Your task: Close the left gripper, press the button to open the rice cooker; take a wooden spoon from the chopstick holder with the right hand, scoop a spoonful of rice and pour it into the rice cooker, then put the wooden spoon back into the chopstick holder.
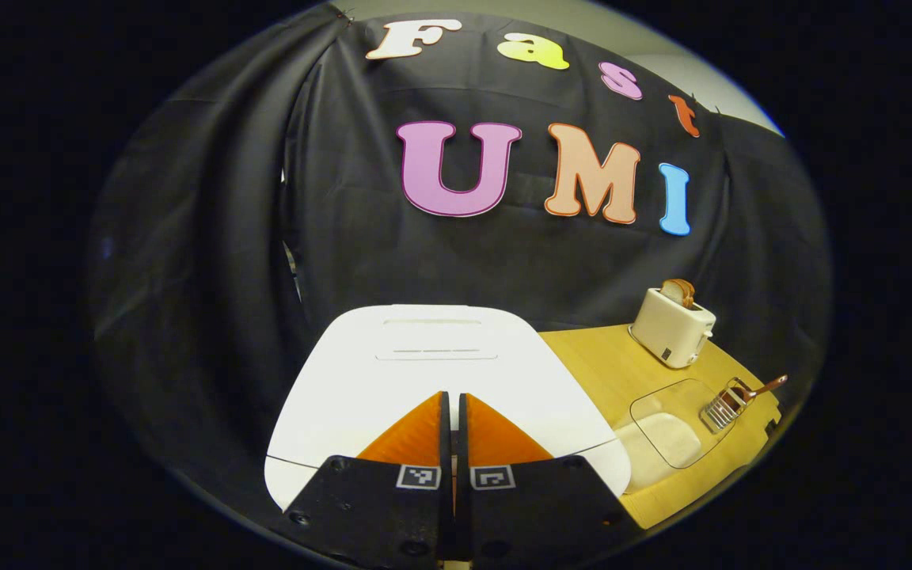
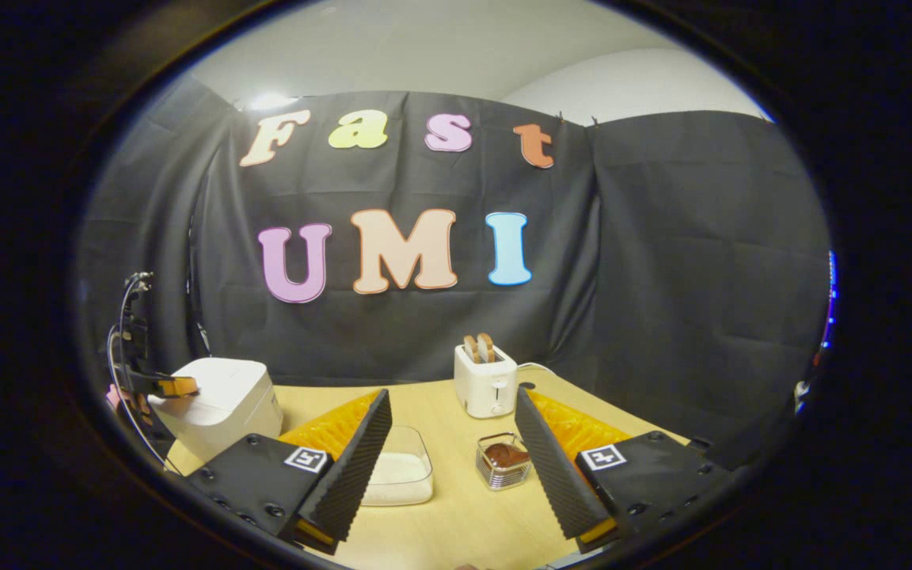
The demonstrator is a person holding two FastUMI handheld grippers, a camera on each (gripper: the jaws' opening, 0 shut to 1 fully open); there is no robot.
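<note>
Nearest the lens in the left gripper view is your left gripper [image 1: 454, 404], its two fingers brought together with only a thin slit between them and nothing held. Their tips sit over the near part of the rice cooker's [image 1: 432, 372] white lid, which lies flat and closed directly beneath and ahead of them; whether they touch the lid you cannot tell from this angle.

In the right gripper view, your right gripper [image 2: 453, 423] is spread wide and empty, hovering above the near edge of the wooden table [image 2: 456, 514]. Between its fingers, farther off, you can count one clear container of rice [image 2: 398, 475] on the left and one chopstick holder [image 2: 503, 461] on the right, with one wooden spoon [image 2: 505, 455] standing in it. The holder sits just left of your right-hand finger, apart from it; the rice container sits just beside your left-hand finger.

There is one toaster [image 2: 485, 385] at the far side of the table behind the holder, with two slices of bread [image 2: 479, 347] standing in its slots. The one rice cooker stands at the far left of the table, well apart from your right gripper, and your left gripper shows there at its near top edge.
</note>
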